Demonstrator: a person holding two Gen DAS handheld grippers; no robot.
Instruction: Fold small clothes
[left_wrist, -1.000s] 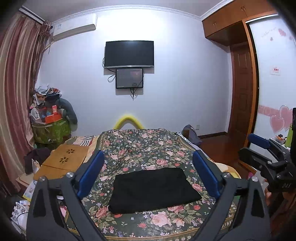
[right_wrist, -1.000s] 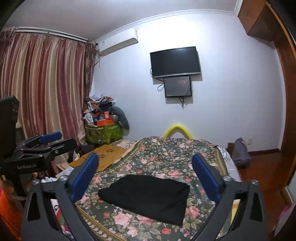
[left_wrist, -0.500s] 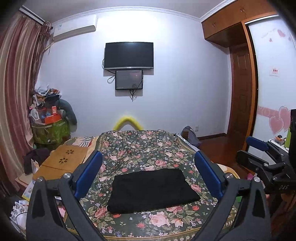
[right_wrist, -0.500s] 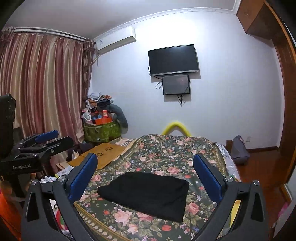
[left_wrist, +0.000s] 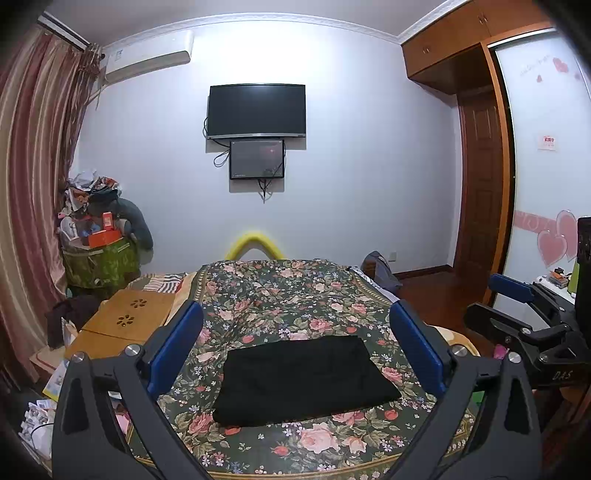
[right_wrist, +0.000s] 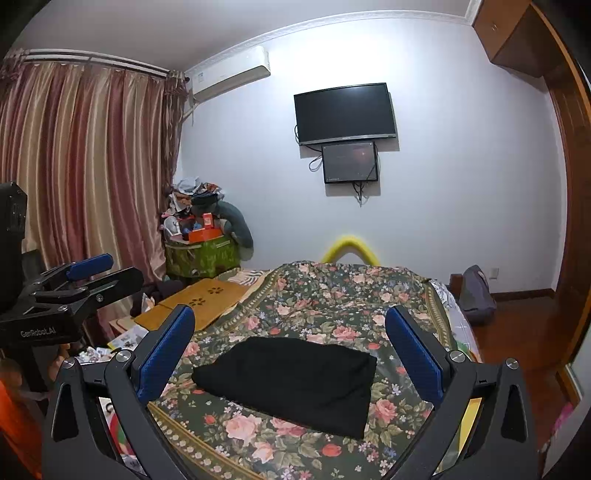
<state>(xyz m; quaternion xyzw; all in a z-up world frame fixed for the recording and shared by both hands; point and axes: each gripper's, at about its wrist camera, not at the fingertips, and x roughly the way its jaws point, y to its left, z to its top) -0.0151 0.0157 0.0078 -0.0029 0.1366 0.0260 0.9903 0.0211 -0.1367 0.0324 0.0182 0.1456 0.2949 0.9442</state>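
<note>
A black garment (left_wrist: 303, 380) lies folded into a flat rectangle on the floral bedspread (left_wrist: 280, 295) near the bed's front edge. It also shows in the right wrist view (right_wrist: 291, 380). My left gripper (left_wrist: 295, 347) is open and empty, held above and short of the garment. My right gripper (right_wrist: 290, 349) is open and empty too, at about the same distance. The right gripper shows at the right of the left wrist view (left_wrist: 517, 314), and the left gripper shows at the left of the right wrist view (right_wrist: 74, 284).
A wooden lap table (left_wrist: 125, 317) lies on the bed's left side. A green basket piled with things (left_wrist: 99, 258) stands by the curtain. A yellow foam arch (left_wrist: 255, 245) is behind the bed. A television (left_wrist: 256, 110) hangs on the wall. A wardrobe and door (left_wrist: 480, 184) are right.
Both grippers have tilted or drawn back a little, so the bed and garment sit slightly lower in view. The garment itself has not moved.
</note>
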